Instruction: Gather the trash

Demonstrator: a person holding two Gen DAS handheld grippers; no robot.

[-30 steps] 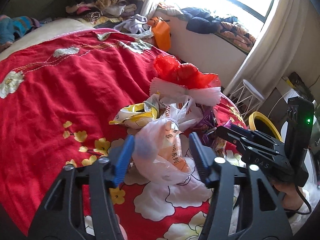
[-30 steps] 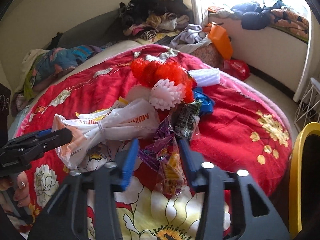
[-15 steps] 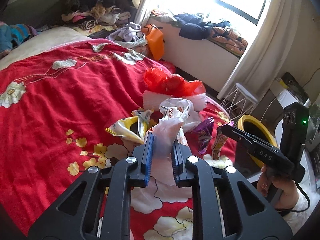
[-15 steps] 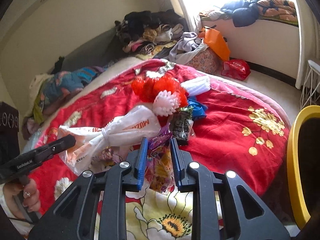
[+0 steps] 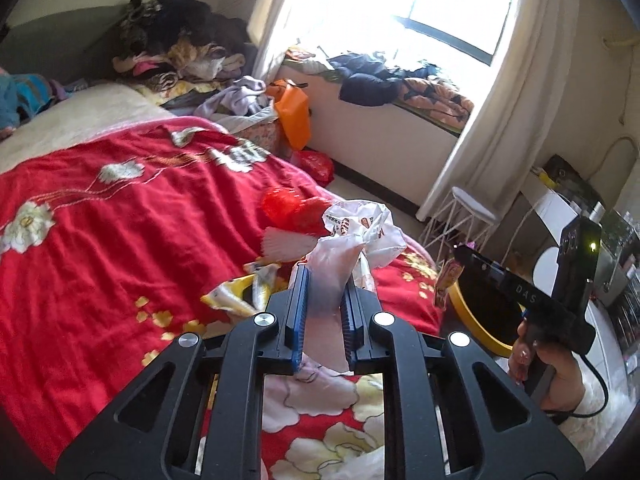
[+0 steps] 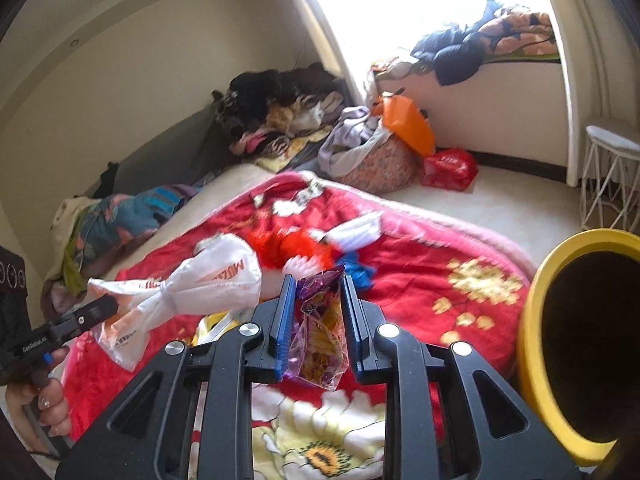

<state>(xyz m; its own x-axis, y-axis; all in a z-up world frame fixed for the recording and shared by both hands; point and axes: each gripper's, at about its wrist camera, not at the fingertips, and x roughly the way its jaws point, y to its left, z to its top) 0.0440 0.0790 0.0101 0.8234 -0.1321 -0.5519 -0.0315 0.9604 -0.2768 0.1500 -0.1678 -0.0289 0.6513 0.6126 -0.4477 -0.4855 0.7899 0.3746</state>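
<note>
My left gripper [image 5: 324, 280] is shut on a knotted white plastic bag [image 5: 352, 240] and holds it above the red bedspread; the bag also shows in the right wrist view [image 6: 200, 284]. My right gripper [image 6: 316, 284] is shut on a purple and yellow snack wrapper [image 6: 320, 328], lifted off the bed. The right gripper also shows in the left wrist view [image 5: 460, 256], beside a yellow-rimmed bin [image 5: 472, 320]. The bin stands at the right in the right wrist view [image 6: 532, 340]. A yellow wrapper [image 5: 236, 296], red mesh [image 5: 288, 204] and white foam netting [image 5: 284, 244] lie on the bed.
The bed carries a red floral blanket [image 5: 120, 240]. Clothes are piled at its far end [image 5: 180, 52]. An orange bag [image 5: 294, 114] and a red bag [image 6: 450, 168] sit on the floor by the window ledge. A white wire stool [image 5: 460, 216] stands near the curtain.
Both grippers closed on their items, the left on the white bag and the right on the snack wrapper. Both then lifted them off the bed and moved right, toward the yellow bin.
</note>
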